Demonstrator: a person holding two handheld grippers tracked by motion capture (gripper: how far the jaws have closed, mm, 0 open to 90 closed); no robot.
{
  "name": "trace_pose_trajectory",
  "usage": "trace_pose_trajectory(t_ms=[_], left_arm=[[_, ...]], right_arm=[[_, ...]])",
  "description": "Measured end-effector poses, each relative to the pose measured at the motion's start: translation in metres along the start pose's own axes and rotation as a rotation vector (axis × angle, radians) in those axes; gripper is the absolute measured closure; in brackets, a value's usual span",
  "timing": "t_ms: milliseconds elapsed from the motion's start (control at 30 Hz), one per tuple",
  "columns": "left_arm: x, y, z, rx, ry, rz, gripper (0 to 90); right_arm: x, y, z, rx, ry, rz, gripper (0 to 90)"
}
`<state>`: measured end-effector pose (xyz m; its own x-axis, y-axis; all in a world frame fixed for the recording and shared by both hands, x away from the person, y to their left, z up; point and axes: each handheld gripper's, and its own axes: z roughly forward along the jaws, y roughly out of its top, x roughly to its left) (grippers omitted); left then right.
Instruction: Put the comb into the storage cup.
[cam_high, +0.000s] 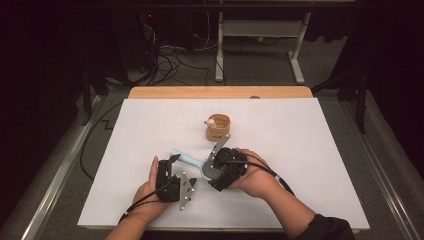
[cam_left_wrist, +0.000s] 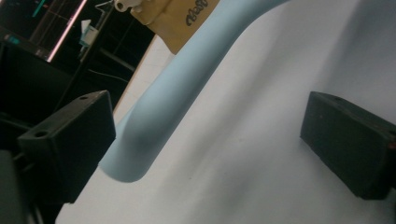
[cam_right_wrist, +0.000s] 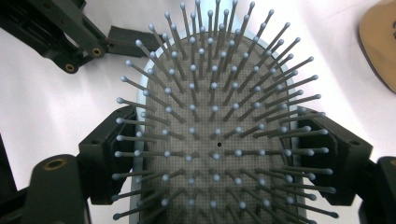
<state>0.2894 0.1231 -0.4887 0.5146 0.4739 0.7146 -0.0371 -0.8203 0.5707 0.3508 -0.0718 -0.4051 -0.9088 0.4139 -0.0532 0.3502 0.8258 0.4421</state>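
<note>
White bench (cam_high: 310, 165) carries a tan cup (cam_high: 218, 127). Right tongs (cam_high: 216, 169) clamp the brush (cam_right_wrist: 212, 135) by its head; left tongs (cam_high: 172, 167) stand released around its handle, handover seemingly unfinished.

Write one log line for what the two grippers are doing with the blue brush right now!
right gripper: shut on hairbrush head | left gripper: open around brush handle | tan pouch: untouched behind

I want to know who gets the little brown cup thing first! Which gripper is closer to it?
Right. The right gripper, clamped on the hairbrush head, sits just below the brown holder. The left gripper, open at the brush's handle end, is farther down and to the left.
</note>
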Motion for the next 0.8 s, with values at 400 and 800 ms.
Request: trace_pose_trajectory(t_ms=[400, 800], left_arm=[[0.001, 0.001, 0.0, -0.012, -0.007, -0.013, 7.5], [0.003, 0.001, -0.001, -0.019, -0.023, -0.017, 14.9]], right_arm=[[0.004, 0.01, 0.008, -0.007, 0.017, -0.019, 20.8], [0.006, 0.016, 0.016, 0.002, 0.031, -0.032, 20.8]])
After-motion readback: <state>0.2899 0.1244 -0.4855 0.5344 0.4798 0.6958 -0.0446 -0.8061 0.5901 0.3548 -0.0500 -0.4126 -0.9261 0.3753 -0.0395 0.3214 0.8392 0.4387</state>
